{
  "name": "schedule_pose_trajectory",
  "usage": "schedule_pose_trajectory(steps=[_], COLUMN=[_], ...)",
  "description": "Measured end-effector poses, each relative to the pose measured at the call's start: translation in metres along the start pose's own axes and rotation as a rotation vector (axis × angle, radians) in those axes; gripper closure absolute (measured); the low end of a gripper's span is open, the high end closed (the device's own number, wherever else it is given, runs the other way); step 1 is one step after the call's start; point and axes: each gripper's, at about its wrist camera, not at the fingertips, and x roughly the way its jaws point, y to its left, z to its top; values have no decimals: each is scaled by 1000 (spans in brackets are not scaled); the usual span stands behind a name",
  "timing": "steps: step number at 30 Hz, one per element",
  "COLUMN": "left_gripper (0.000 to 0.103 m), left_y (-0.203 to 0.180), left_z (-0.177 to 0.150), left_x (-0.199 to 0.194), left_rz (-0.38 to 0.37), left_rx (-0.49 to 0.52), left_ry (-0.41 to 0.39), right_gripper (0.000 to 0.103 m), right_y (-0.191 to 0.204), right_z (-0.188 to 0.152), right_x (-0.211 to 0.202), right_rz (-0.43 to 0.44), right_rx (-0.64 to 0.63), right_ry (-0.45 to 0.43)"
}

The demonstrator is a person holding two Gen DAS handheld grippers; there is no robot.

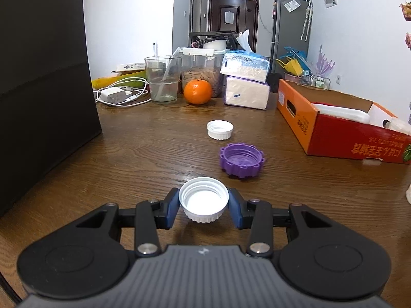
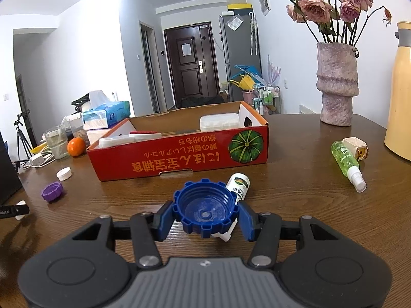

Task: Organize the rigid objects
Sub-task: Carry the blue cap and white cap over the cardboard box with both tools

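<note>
1. The left hand-held gripper [image 1: 203, 206] is closed on a white cap [image 1: 203, 200], its blue pads pressing the ribbed rim from both sides; the cap sits open side up and appears lifted just clear of the wooden bench [image 1: 143, 154]
2. Ahead of it on the bench lies a purple cap [image 1: 241, 159] with a notched rim, open side up, and beyond that a second white cap [image 1: 220, 129], also open side up; the three are apart from one another
3. The right hand-held gripper [image 2: 206, 211] is partly closed, gripping a blue cap [image 2: 205, 209] with a notched rim between its pads, open side up
4. Just behind the blue cap lies a small white bottle [image 2: 237, 184] on its side, partly hidden by the cap
5. A red and orange cardboard box [image 2: 179, 161] stands on the bench beyond the right hand-held gripper, holding white containers [image 2: 219, 122]
6. To the right of the box lie a green spray bottle [image 2: 348, 163] on its side and a small white square container [image 2: 355, 147] just beside it; a vase of dried roses [image 2: 336, 84] stands further back
7. At the far side of the bench are an orange [image 1: 197, 91], a glass [image 1: 162, 78], tissue packs [image 1: 246, 80] and a white charger [image 1: 113, 95] with cable
</note>
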Motion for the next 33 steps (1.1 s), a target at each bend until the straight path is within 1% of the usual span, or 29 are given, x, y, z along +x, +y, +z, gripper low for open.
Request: schedule_pose_trajectory(steps=[6,9,14,22,33], left_gripper=[62,62,62,62,62], left_y=[-15,-26,-51,-100,-157], left_z=[-1,-1,3,17,41], left_x=[-16,-23,-34,-51,-68], left_rz=[-38,-72,-122,-195,-259], left_rx=[-27,-18,-5,25,31], left_ry=[-22,-23,-35,-84,-135], right_gripper=[51,51,51,51,51], right_y=[-4,-7,-16,-27,-31], right_z=[2,5,11,26,51], right_x=[-5,-9,-16,-25,-26], right_rz=[3,5,0,5,24], right_rx=[-5,-15,-24,-48,-78], right_ry=[-15,-22,-38,-72,-118])
